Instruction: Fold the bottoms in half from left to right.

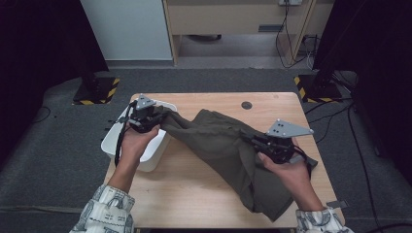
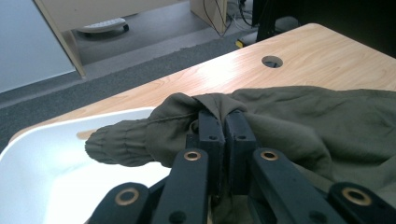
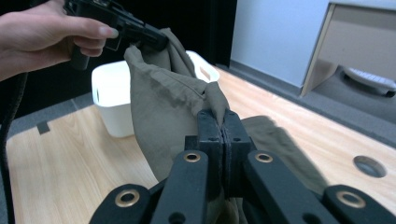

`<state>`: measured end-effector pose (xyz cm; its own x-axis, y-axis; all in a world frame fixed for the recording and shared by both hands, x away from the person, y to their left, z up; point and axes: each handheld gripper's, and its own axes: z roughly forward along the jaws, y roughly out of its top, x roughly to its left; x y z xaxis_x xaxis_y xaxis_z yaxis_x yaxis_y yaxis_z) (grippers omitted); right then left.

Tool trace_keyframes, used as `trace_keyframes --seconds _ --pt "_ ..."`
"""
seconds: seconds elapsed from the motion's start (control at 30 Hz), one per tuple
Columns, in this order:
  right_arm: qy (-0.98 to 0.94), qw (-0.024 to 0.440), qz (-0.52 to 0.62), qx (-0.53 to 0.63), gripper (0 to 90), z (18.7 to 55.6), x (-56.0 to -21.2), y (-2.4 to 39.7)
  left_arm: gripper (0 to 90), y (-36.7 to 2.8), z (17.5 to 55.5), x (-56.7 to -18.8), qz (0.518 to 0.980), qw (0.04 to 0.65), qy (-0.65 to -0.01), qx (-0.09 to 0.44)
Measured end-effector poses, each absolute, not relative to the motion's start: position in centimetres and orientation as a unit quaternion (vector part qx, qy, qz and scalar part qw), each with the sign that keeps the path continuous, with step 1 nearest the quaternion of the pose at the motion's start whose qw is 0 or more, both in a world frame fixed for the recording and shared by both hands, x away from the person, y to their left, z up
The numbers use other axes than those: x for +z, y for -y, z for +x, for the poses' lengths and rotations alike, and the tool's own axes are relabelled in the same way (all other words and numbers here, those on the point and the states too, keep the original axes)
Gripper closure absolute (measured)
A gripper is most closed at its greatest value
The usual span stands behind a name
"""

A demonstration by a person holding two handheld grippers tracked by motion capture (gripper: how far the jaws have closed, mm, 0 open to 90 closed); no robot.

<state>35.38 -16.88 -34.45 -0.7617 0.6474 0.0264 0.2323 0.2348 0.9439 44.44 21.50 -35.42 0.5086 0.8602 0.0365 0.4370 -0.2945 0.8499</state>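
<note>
Olive-green garment, white bin (glossy), pale wood-grain table, black-patterned white sleeves.

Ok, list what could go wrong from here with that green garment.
1. Both the left gripper and the right gripper pinch only a thin fold of the olive garment; the cloth could slip out.
2. The garment's cuffed end hangs over the white bin and might snag its rim or tip it.
3. The lower part lies near the table edge and may slide off.
</note>
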Motion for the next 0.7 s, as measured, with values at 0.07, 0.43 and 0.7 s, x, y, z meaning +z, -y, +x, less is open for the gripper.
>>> trace_keyframes --seconds 0.07,0.43,0.7 --pt "-0.759 0.194 0.290 0.550 89.0 35.6 -34.2 17.7 86.8 -20.3 45.5 -35.2 0.774 0.404 -0.418 0.249" --pt "-0.752 0.197 0.365 0.513 89.2 40.4 -37.5 23.7 86.5 -14.7 51.3 -37.0 0.790 0.392 -0.419 0.216" --pt "-0.743 0.191 0.383 0.515 89.4 40.7 -38.9 26.1 86.5 -12.2 52.9 -38.2 0.801 0.375 -0.416 0.211"
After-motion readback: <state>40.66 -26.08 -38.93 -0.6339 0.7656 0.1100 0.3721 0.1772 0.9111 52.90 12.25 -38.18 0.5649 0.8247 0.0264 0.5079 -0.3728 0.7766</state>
